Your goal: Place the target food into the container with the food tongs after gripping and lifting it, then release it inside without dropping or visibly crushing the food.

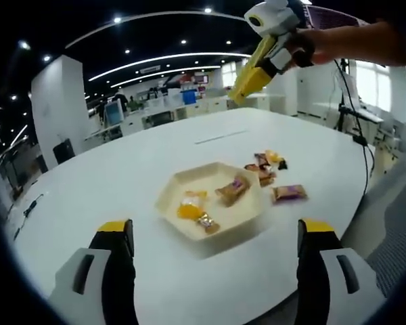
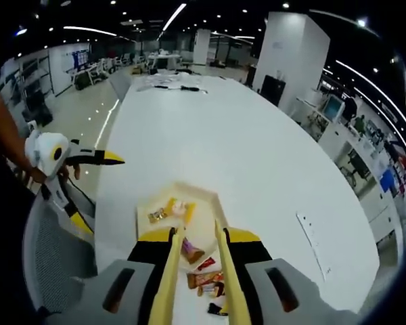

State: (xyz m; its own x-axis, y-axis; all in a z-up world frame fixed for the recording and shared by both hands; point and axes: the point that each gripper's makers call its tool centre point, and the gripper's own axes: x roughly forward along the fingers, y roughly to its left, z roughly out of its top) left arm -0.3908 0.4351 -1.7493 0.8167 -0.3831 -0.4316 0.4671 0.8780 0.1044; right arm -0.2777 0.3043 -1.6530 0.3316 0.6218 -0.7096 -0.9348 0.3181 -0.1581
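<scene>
No readable text from where I sit.

I can't make out a single word, brand or number in either gripper view. The snack wrappers (image 1: pixel 289 193) beside the tray (image 1: pixel 169 200) on the counter (image 1: pixel 122 169) carry print, but it is too small and blurred for me to read. The red sign (image 1: pixel 201 78) far back in the office and the monitor screens (image 2: pixel 335 107) are equally illegible.
</scene>
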